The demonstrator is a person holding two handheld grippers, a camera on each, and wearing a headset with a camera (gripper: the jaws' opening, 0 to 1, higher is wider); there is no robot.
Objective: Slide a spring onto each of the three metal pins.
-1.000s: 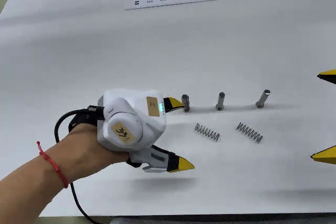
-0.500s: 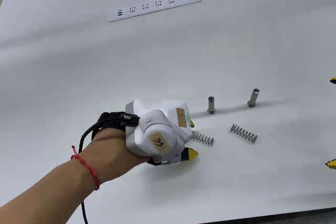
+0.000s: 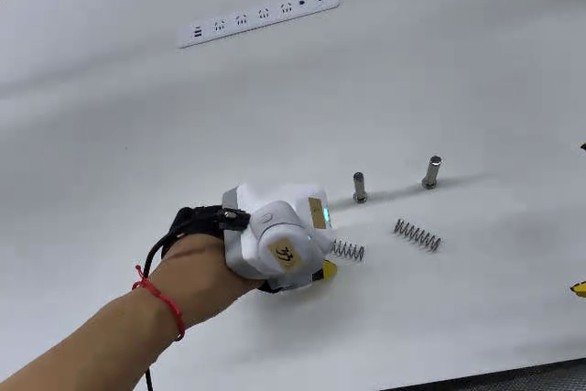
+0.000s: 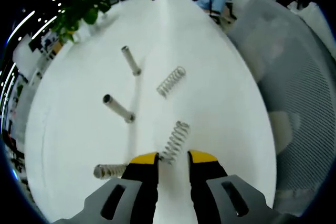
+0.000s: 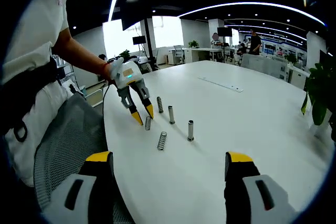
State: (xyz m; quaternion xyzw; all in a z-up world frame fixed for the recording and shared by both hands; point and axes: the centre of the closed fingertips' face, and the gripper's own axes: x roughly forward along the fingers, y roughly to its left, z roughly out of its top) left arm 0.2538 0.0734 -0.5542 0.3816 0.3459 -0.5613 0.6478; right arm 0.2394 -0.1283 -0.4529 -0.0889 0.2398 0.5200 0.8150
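Note:
Two bare metal pins [image 3: 360, 187] [image 3: 431, 172] stand upright on the white table [image 3: 439, 61]. A third pin [image 4: 107, 170] wears a spring and lies just left of my left jaws. My left gripper [image 4: 173, 157] is open with a narrow gap, and the near end of a loose spring [image 4: 175, 141] sits between its yellow tips. In the head view the left gripper [image 3: 328, 261] meets that spring [image 3: 348, 250] at its left end. A second loose spring [image 3: 417, 234] lies further right. My right gripper [image 5: 169, 158] stands wide open, far from the pins.
A white power strip [image 3: 258, 16] lies at the far side of the table. A mesh chair back [image 4: 294, 77] stands beside the table edge [image 3: 513, 374]. Yellow tips of the right gripper [image 3: 580, 288] reach in at the head view's right edge.
My left gripper has moved from the spring-covered pin down to the nearer loose spring, and its jaws have narrowed around that spring's end. The head camera has shifted.

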